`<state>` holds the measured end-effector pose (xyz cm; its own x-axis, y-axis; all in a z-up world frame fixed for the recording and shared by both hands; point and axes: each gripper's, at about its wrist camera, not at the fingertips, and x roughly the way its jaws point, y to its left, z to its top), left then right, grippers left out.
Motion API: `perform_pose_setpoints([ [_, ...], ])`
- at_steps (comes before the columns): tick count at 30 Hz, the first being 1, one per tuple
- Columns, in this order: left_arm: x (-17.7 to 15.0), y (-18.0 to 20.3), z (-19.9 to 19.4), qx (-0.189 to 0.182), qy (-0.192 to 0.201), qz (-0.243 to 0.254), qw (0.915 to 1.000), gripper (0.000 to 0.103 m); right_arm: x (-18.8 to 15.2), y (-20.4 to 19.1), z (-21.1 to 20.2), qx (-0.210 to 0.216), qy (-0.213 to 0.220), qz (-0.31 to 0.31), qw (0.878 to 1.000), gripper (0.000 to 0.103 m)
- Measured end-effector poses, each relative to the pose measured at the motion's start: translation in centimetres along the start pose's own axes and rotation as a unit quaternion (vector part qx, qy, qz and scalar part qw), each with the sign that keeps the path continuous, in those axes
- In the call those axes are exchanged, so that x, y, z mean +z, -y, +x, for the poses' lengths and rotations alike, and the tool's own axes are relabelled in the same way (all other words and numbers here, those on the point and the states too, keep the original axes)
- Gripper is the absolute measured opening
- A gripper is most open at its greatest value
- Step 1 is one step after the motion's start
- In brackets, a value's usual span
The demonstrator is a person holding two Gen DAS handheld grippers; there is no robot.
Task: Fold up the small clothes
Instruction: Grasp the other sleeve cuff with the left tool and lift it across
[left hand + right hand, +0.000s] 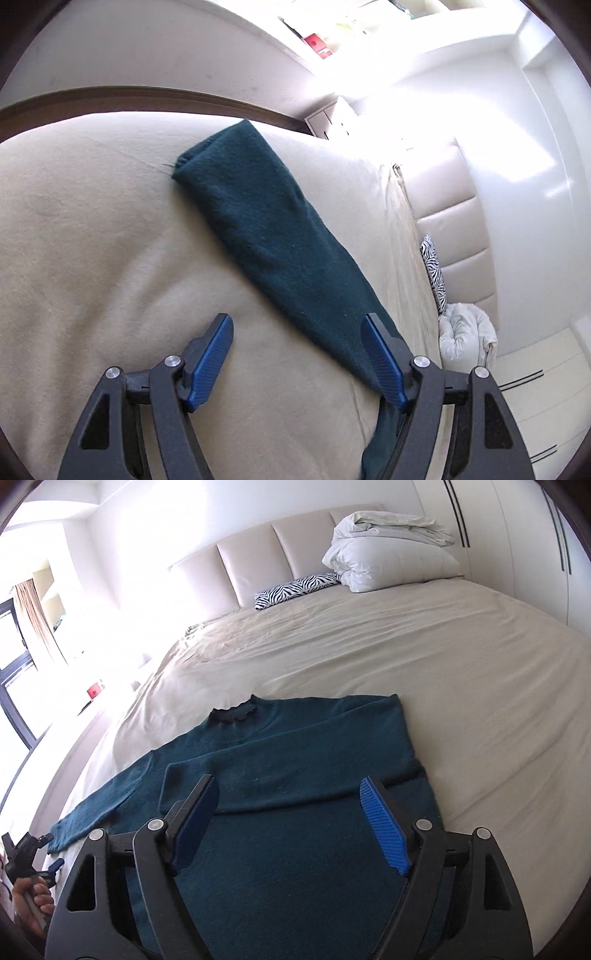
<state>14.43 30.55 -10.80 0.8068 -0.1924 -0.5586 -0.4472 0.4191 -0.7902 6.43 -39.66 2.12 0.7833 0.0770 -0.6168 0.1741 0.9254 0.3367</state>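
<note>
Sweater (295, 768), dark teal, lies flat near the bed's (461, 672) foot edge, one sleeve folded across its chest. A zebra pillow (295, 589) and bundled duvet (388, 554) sit at the headboard, seen whole only from the right wrist. Left gripper (299, 350) and right gripper (288, 808) fingers stand apart, clamping nothing.

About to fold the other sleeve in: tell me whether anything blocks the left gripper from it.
Nothing visible does. The left gripper is open right over the outstretched sleeve, which lies bare on the beige bedsheet; nothing sits on it.
</note>
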Motion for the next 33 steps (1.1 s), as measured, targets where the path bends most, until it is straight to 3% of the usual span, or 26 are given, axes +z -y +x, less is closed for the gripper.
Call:
perform_pose_setpoints([
  [4, 2.3, -2.1, 0.2, -0.012, 0.026, -0.082, 0.9962, 0.074, -1.6, -3.0, -0.1, 0.035, -0.020, 0.020, 0.999, 0.078],
  [9, 5.6, -2.2, 2.5, -0.019, 0.040, -0.123, 0.9914, 0.074, -2.8, -4.2, -1.4, 0.056, -0.028, 0.040, 0.997, 0.078],
  [11, 6.5, -1.9, 3.4, -0.009, 0.040, -0.119, 0.9921, 0.065, -3.0, -3.9, -2.2, 0.055, -0.025, 0.041, 0.997, 0.078],
  [12, 6.9, -1.7, 3.7, -0.007, 0.035, -0.117, 0.9925, 0.052, -3.0, -3.5, -2.3, 0.054, -0.024, 0.044, 0.997, 0.078],
  [13, 6.9, -1.6, 4.1, -0.006, 0.028, -0.112, 0.9932, 0.036, -3.2, -3.1, -2.5, 0.053, -0.024, 0.050, 0.997, 0.078],
  [16, 7.1, -1.5, 3.7, 0.015, 0.029, -0.085, 0.9958, 0.011, -3.5, -1.1, -2.5, 0.051, -0.024, 0.069, 0.996, 0.077],
  [20, 6.5, 1.1, 3.1, 0.039, 0.038, -0.031, 0.9980, 0.008, -4.7, 1.2, -2.3, 0.045, -0.028, 0.092, 0.994, 0.074],
  [24, 4.5, 7.1, 2.6, 0.053, 0.047, 0.079, 0.9944, 0.008, -5.8, 3.6, -2.4, 0.044, -0.032, 0.117, 0.992, 0.071],
  [26, 2.7, 10.9, 2.6, 0.055, 0.048, 0.144, 0.9869, 0.008, -6.3, 4.7, -2.5, 0.042, -0.030, 0.127, 0.991, 0.071],
  [28, 0.0, 15.1, 2.9, 0.055, 0.046, 0.217, 0.9735, 0.008, -6.7, 5.8, -2.7, 0.040, -0.029, 0.137, 0.989, 0.071],
  [30, -3.6, 18.9, 3.4, 0.053, 0.038, 0.292, 0.9541, 0.008, -7.1, 6.9, -3.1, 0.038, -0.025, 0.146, 0.988, 0.071],
  [33, -9.8, 24.1, 4.4, 0.046, 0.028, 0.396, 0.9167, 0.008, -7.5, 8.5, -3.8, 0.037, -0.019, 0.158, 0.987, 0.071],
])
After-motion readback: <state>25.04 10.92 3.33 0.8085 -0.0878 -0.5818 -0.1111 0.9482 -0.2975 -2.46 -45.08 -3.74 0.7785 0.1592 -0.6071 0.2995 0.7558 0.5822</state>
